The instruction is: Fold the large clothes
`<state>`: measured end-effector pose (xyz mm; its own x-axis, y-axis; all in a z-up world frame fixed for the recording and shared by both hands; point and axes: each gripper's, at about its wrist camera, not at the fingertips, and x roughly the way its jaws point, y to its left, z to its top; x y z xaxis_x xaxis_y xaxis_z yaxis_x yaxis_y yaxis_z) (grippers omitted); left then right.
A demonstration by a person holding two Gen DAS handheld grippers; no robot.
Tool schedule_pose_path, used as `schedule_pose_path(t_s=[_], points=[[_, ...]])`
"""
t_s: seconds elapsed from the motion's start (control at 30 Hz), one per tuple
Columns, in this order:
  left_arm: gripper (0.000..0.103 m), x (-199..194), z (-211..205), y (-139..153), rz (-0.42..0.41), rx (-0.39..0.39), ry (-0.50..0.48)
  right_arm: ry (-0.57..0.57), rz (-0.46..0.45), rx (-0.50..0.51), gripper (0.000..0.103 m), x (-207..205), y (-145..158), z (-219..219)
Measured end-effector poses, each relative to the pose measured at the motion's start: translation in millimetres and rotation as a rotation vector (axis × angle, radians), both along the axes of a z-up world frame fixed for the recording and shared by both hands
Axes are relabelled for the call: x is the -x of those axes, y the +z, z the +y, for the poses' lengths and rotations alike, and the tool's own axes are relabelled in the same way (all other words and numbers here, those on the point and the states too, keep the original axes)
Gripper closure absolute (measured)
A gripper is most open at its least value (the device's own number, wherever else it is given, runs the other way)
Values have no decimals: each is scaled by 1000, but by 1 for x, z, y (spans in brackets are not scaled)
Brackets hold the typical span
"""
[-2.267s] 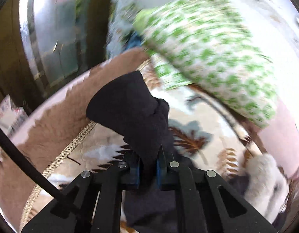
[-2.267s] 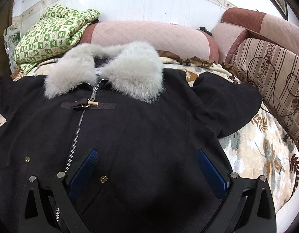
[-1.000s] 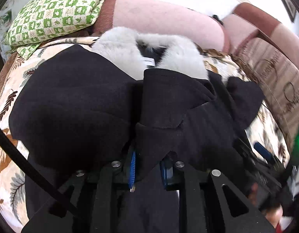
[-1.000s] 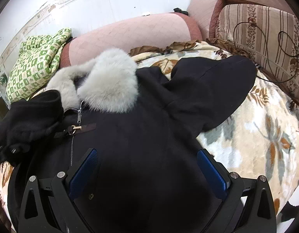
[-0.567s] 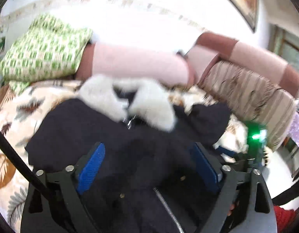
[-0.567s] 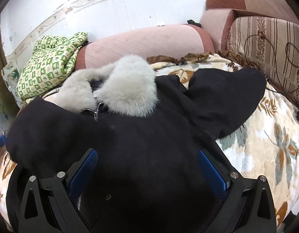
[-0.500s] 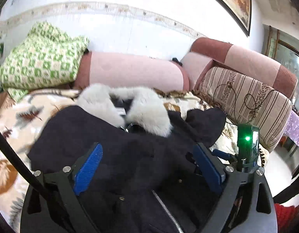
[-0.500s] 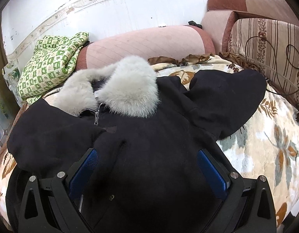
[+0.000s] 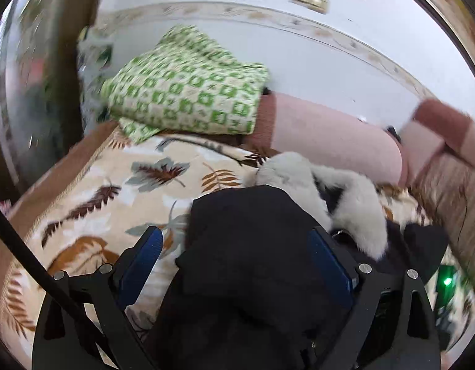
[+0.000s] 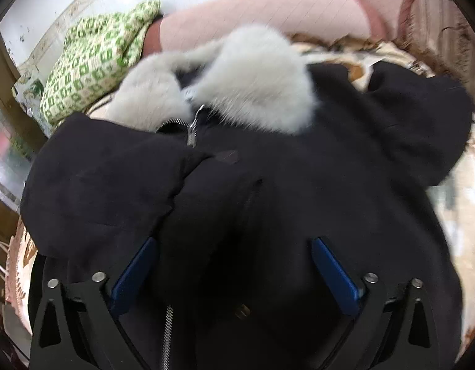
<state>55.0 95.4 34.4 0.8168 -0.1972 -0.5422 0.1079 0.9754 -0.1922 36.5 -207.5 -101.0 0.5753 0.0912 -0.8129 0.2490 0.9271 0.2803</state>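
A black coat (image 10: 299, 185) with a pale grey fur collar (image 10: 256, 92) lies front up on a leaf-print blanket. Its left sleeve (image 10: 107, 178) is folded across the chest, and the other sleeve (image 10: 416, 123) spreads out to the right. My right gripper (image 10: 234, 243) hovers over the coat's front near the zipper (image 10: 192, 129). Its jaws are closing, with only fabric below them and nothing pinched. My left gripper (image 9: 234, 237) stands open above the folded sleeve (image 9: 237, 215), beside the collar (image 9: 354, 203), holding nothing.
A green-and-white patterned quilt (image 9: 188, 92) is piled at the back left against a pink bolster (image 9: 330, 141). The leaf-print blanket (image 9: 114, 191) shows bare to the left of the coat. A striped cushion (image 10: 438, 15) stands at the right. A black cable (image 9: 21, 246) crosses the left wrist view.
My left gripper let go of the sleeve it had carried over the chest, opened wide, then pulled back and swung left. My right gripper dipped closer to the coat.
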Motion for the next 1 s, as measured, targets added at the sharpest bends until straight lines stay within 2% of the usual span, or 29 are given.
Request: schedule_pose_path(t_s=[0.03, 0.07, 0.1, 0.13, 0.17, 0.23, 0.33, 0.47, 0.53, 0.63, 0.73, 0.8, 0.9, 1.0], points=[[9, -4, 4, -2, 10, 13, 8, -1, 0, -4, 16, -2, 0, 1], [9, -7, 7, -3, 18, 17, 17, 7, -8, -15, 39, -4, 3, 1], [9, -9, 9, -4, 26, 17, 31, 32, -10, -40, 57, -7, 6, 2], [9, -12, 10, -7, 33, 15, 42, 60, 1, -76, 90, -9, 9, 2], [9, -13, 10, -9, 38, 10, 50, 69, 5, -93, 91, -11, 13, 1], [9, -15, 9, -13, 49, -9, 71, 71, -24, -54, 93, -12, 27, 0], [9, -22, 6, -23, 69, -48, 99, 42, -72, 135, 94, -12, 57, 0], [9, -30, 4, -33, 106, -46, 103, -86, -94, 335, 95, -27, 79, -30], [8, -33, 1, -37, 120, -50, 102, -130, -73, 351, 95, -39, 78, -48], [9, -37, -9, -45, 144, -101, 101, -163, -22, 327, 95, -58, 65, -76], [8, -43, -17, -52, 175, -121, 83, -157, 32, 309, 95, -70, 46, -81], [8, -45, -19, -53, 187, -119, 72, -155, 62, 332, 94, -74, 35, -78], [8, -43, -19, -50, 185, -110, 64, -167, 102, 379, 83, -72, 26, -72], [9, -35, -16, -44, 164, -119, 74, -168, 85, 400, 60, -57, 39, -73]])
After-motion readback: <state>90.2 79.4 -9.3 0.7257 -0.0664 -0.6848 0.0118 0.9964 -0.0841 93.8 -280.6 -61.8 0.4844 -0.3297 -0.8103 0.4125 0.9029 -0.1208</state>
